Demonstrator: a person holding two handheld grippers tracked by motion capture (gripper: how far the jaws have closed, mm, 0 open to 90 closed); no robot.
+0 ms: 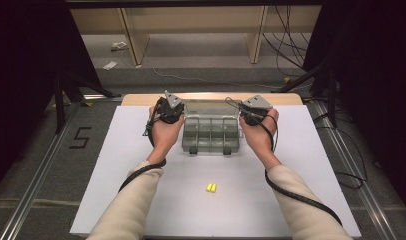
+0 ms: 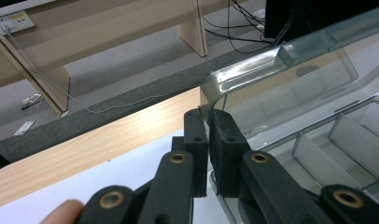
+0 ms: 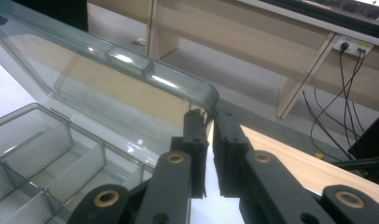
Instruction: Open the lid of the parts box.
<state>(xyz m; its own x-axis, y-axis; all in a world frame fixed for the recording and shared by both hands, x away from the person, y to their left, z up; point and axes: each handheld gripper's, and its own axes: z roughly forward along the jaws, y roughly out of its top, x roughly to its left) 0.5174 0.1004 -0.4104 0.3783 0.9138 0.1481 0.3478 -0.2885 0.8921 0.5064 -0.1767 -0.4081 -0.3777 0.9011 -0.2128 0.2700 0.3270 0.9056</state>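
Observation:
A clear plastic organiser box (image 1: 211, 136) with several empty compartments stands on the white sheet, its lid (image 1: 211, 107) raised and leaning back. My left gripper (image 1: 177, 111) is shut on the lid's left edge, and my right gripper (image 1: 247, 112) is shut on its right edge. In the left gripper view the jaws pinch the lid (image 2: 281, 88) at its rounded corner, gripper (image 2: 209, 122), above the compartments (image 2: 337, 149). The right gripper view has the gripper (image 3: 210, 120) clamped on the lid (image 3: 108, 88) at its other corner, beside the box (image 3: 43, 154). Two small yellow pieces (image 1: 211, 187) lie in front of the box.
The white sheet (image 1: 131, 165) covers a wooden table (image 1: 141, 99) whose far edge shows behind the box. Beyond it are wooden bench legs (image 1: 133, 40), floor cables (image 1: 286, 45) and black stands (image 1: 66, 90) at both sides.

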